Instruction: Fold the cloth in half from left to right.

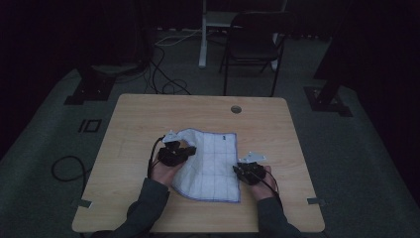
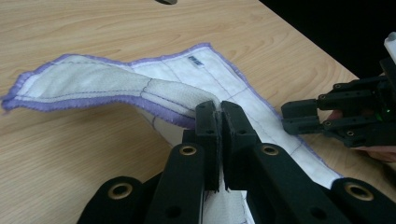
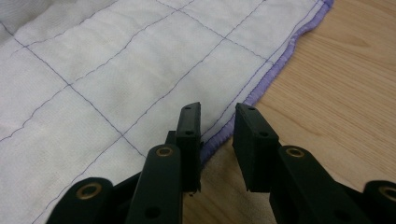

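A white quilted cloth [image 1: 213,163] with a purple hem and thin grid lines lies on the wooden table [image 1: 143,119]. My left gripper [image 1: 189,149] is shut on the cloth's left edge, and that edge is lifted and folded over toward the middle. In the left gripper view the jaws [image 2: 218,112] pinch the purple hem, and the cloth [image 2: 107,81] curls away from them. My right gripper [image 1: 236,169] rests at the cloth's right edge. In the right gripper view its jaws [image 3: 217,122] stand apart over the purple hem [image 3: 275,65], with nothing pressed between them.
A round cable hole [image 1: 236,109] sits near the table's far edge. Behind the table stands a dark chair [image 1: 252,47] beside a white post, and cables [image 1: 163,74] lie on the grey floor. The right gripper [image 2: 327,116] shows at the right of the left gripper view.
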Available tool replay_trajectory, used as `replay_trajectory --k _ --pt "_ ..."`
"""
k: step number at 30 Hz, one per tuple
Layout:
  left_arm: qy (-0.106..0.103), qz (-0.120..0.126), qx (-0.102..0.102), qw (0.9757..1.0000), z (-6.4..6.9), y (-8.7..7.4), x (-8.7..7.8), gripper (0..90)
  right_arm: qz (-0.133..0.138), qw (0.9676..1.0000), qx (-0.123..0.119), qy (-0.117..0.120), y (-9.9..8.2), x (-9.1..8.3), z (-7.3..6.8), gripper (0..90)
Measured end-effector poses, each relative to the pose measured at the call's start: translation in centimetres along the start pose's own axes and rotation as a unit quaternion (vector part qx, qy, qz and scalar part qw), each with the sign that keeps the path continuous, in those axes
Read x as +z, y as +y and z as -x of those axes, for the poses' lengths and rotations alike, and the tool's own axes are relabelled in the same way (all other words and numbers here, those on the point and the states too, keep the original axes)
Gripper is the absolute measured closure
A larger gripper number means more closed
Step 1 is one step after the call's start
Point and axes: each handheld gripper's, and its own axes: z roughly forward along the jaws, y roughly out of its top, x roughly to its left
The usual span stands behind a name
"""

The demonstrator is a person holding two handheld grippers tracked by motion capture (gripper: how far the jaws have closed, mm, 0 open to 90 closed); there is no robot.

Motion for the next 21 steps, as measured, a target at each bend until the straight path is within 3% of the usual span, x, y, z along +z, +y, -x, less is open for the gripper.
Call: replay_trajectory --k 21 --pt "-0.025 0.0 0.009 0.9996 1.8 1.4 1.9 87.0 0.002 1.0 0.004 0.002 -0.1 0.0 0.1 72.0"
